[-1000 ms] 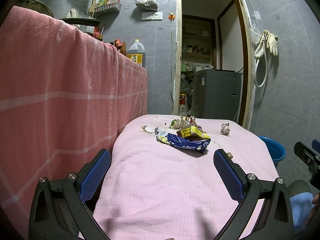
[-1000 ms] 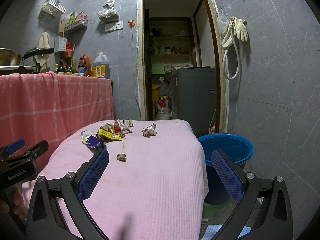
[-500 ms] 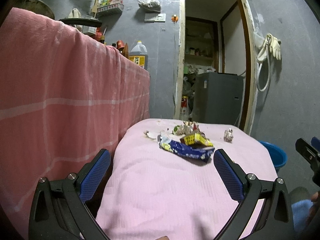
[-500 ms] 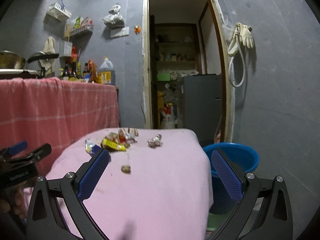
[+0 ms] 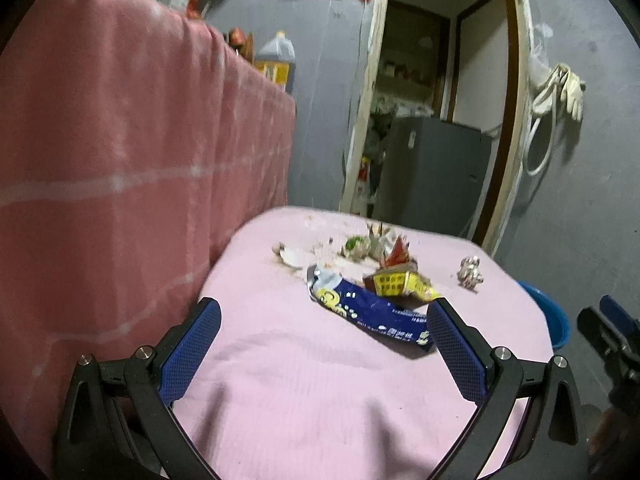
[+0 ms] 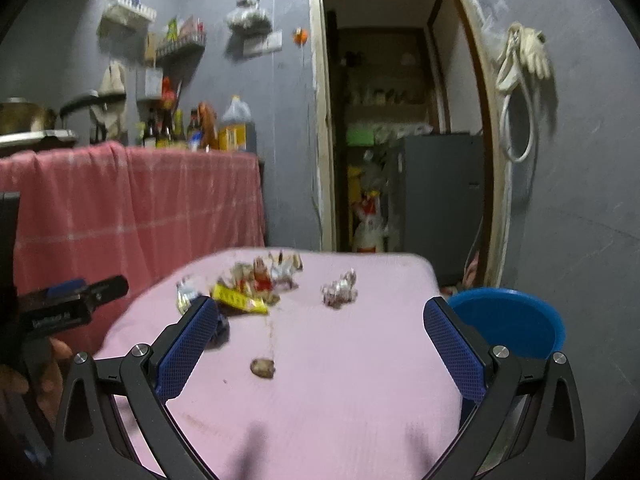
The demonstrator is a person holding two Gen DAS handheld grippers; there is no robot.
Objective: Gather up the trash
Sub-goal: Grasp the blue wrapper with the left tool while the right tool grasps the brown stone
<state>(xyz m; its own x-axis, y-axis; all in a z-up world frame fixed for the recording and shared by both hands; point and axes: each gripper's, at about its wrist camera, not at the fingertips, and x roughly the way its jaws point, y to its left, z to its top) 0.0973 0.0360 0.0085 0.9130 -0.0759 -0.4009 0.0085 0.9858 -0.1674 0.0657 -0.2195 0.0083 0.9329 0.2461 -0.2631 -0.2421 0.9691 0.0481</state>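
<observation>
Nothing is collected yet, as far as I can judge: both my claws, left gripper [image 5: 324,332] and right gripper [image 6: 320,332], gape wide and carry nothing. The trash [image 6: 256,284] lies heaped on the table [image 6: 340,400] at my 12 o'clock. The bucket [image 6: 508,320], at 3 o'clock beside the table, looks empty.
</observation>
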